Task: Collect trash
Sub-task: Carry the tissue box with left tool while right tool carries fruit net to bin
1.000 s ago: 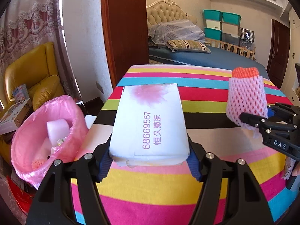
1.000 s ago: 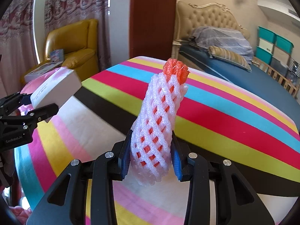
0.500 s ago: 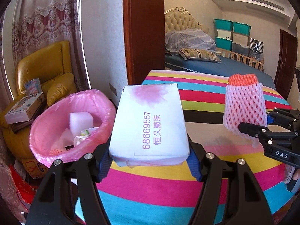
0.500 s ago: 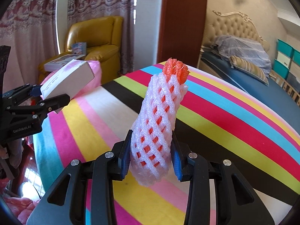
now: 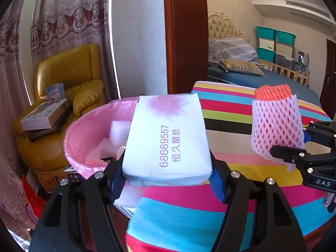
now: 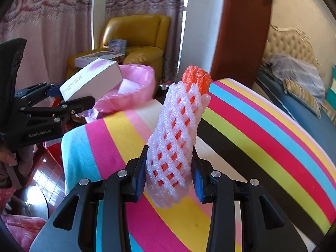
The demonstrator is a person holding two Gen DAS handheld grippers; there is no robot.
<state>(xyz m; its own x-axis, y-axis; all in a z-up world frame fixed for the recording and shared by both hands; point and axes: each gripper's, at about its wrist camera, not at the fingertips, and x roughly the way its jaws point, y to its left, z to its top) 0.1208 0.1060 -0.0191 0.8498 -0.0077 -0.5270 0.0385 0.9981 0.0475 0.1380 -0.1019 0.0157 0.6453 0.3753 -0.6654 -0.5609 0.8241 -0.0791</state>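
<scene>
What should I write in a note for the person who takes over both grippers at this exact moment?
Left gripper: shut on the white tissue pack, held near the rim of the pink-lined trash bin, not yet released.
Right gripper: shut on the foam fruit nets, white over orange, held above the striped table.
Done: white foam blocks and other scraps lie in the bin.
Left: drop the pack into the bin, then bring the nets over and drop them too.
</scene>
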